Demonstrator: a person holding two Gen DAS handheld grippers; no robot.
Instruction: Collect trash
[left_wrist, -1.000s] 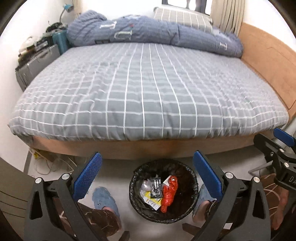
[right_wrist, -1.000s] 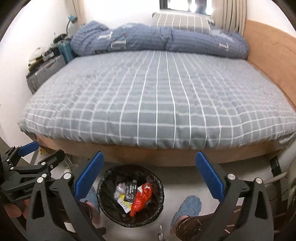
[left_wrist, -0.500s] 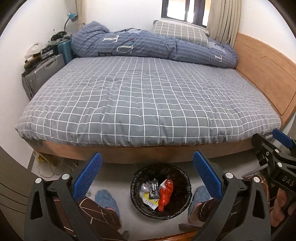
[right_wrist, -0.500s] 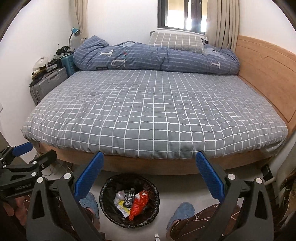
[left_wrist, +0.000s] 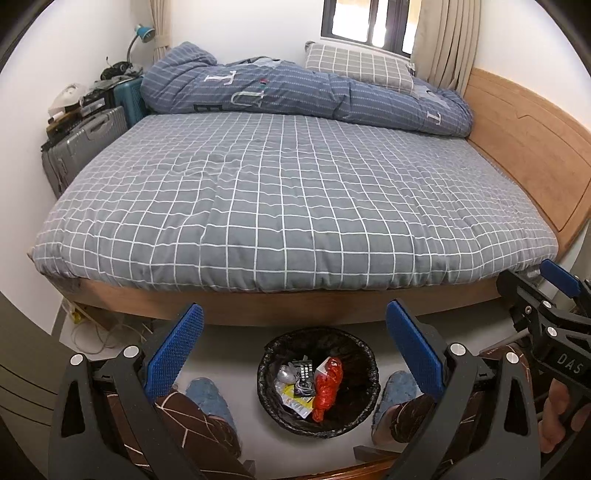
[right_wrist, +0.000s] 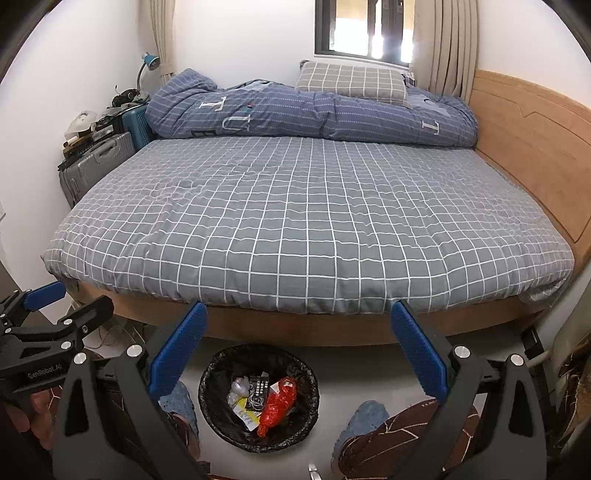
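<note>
While we hold both tools above the floor, the left gripper (left_wrist: 294, 341) has its blue pads (left_wrist: 173, 354) spread wide with nothing between them, and the right gripper (right_wrist: 299, 341) is equally wide open and empty. Below us the black-lined trash bin (left_wrist: 364, 400) stands on the pale floor just in front of the bed (left_wrist: 295, 195), between our slippered feet. Inside it lie a crumpled red bag (left_wrist: 328, 386), a dark remote (left_wrist: 304, 373), a yellow-and-white wrapper (left_wrist: 295, 402) and a clear plastic wad (left_wrist: 286, 374). On the bed, only the grey checked cover, folded blue duvet (left_wrist: 306, 96) and pillow (left_wrist: 358, 66) show.
</note>
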